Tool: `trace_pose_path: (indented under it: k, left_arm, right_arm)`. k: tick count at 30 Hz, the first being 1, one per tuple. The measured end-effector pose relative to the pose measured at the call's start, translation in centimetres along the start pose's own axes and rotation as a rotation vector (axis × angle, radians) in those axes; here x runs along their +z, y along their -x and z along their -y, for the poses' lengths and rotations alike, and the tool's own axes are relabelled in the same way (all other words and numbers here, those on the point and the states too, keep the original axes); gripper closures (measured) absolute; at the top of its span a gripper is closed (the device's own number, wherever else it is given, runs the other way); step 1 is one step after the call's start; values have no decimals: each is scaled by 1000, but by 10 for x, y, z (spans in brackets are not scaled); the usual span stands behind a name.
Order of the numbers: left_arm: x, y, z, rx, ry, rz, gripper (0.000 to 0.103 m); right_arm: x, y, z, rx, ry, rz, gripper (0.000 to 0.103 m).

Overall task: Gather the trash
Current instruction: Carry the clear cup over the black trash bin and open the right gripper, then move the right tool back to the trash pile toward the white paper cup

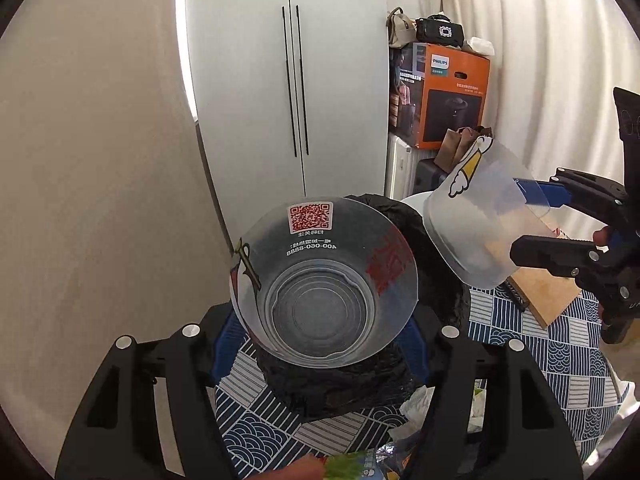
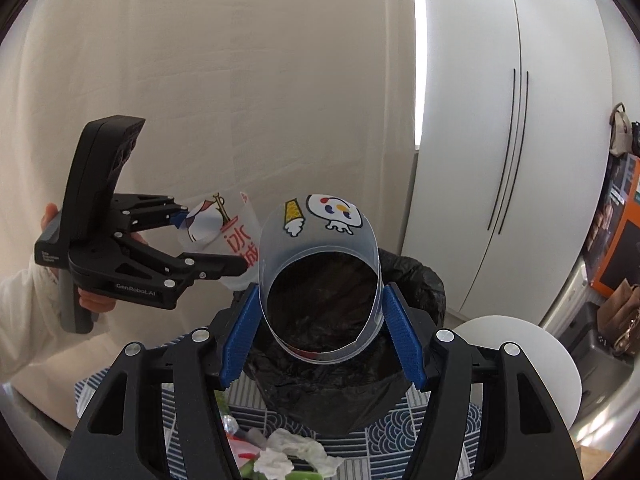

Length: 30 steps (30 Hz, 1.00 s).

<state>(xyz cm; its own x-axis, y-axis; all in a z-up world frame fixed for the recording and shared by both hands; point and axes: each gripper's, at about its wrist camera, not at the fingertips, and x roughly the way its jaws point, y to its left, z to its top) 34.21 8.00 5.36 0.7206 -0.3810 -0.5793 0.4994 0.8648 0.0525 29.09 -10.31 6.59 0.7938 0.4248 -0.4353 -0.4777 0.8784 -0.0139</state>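
My left gripper (image 1: 320, 332) is shut on a clear plastic cup with red print and a QR code (image 1: 324, 292), held mouth toward the camera above a black trash bag (image 1: 436, 280). My right gripper (image 2: 322, 320) is shut on a second clear plastic cup with a cartoon sticker (image 2: 320, 280), held over the same black bag (image 2: 328, 392). Each gripper shows in the other's view: the right gripper (image 1: 524, 220) with its cup (image 1: 480, 232), the left gripper (image 2: 216, 240) with its cup (image 2: 220, 236).
The table has a blue-and-white patterned cloth (image 1: 560, 360). Crumpled tissue (image 2: 292, 452) and wrappers (image 1: 352, 464) lie at the near edge. A wooden board (image 1: 548, 292) and a white round plate (image 2: 532, 360) lie to the right. A white wardrobe (image 1: 288, 80) and boxes (image 1: 448, 92) stand behind.
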Motion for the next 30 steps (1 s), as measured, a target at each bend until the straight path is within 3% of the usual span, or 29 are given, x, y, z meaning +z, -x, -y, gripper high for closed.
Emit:
trace_pose_path:
  k: [2, 3, 8, 30]
  left_arm:
    - [6, -6, -4, -21, 13, 13, 6]
    - [8, -7, -5, -28, 21, 23, 6]
    - [11, -3, -8, 40, 19, 42, 6]
    - [-56, 37, -25, 101, 65, -48, 6]
  right_arm:
    - [2, -9, 6, -32, -2, -2, 13]
    - [2, -13, 8, -54, -4, 0, 11]
    - [0, -9, 18, -98, -3, -2, 11]
    - [-34, 19, -24, -152, -9, -130, 11]
